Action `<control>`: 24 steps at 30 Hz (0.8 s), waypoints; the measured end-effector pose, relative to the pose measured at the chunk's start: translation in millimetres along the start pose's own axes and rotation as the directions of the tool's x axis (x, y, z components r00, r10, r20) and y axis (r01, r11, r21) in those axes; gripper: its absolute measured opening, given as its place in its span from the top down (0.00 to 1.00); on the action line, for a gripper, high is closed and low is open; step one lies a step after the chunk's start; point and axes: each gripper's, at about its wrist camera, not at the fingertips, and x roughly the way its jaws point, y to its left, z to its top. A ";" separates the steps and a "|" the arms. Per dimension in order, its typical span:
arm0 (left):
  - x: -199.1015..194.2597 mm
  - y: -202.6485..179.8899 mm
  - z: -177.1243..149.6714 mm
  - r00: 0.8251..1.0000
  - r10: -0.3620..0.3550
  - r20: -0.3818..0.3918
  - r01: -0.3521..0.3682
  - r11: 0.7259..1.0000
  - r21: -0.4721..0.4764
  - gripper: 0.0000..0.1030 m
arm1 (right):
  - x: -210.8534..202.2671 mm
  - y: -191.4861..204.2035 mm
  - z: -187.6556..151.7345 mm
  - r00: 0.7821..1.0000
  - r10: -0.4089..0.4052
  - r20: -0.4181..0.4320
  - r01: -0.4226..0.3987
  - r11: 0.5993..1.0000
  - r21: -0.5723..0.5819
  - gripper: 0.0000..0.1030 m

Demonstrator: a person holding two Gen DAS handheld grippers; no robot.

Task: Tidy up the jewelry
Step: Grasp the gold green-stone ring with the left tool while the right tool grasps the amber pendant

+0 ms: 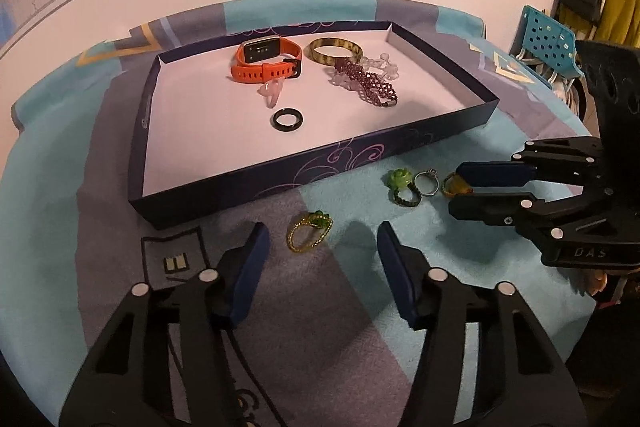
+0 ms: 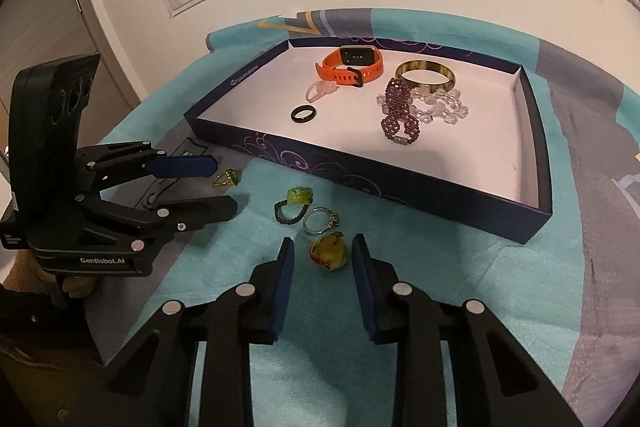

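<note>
Bench under a teal and grey patterned cloth (image 1: 100, 163)

A shallow dark blue tray (image 1: 280, 183) sits mid-frame on the cloth; below it lie a gold-green ring (image 1: 309, 235), green flower ring (image 1: 403, 187), silver ring (image 1: 427, 182) and yellow ring (image 2: 329, 251).

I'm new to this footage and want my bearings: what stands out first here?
A shallow dark tray on a teal cloth already holds an orange watch, bracelets and a black ring. Four small rings lie on the cloth in front of it. Each open gripper frames one: the left gripper a gold-green ring, the right gripper a yellow ring.
</note>
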 end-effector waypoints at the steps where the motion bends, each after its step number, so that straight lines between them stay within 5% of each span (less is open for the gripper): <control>1: 0.2 0.1 0.1 1.000 0.006 -0.001 -0.006 1.000 -0.003 0.52 | 0.0 -0.2 0.1 1.000 -0.002 0.000 0.002 1.000 0.001 0.75; 11: -0.6 2.1 0.8 0.999 0.037 0.001 -0.037 0.999 -0.028 0.82 | -0.8 -0.2 -1.0 1.000 -0.021 0.002 0.021 1.000 0.001 0.85; 24: -4.5 2.0 -1.5 1.000 0.012 0.012 -0.012 0.998 -0.055 0.90 | -7.9 -2.6 -1.0 0.999 -0.006 0.032 0.006 1.000 0.015 0.86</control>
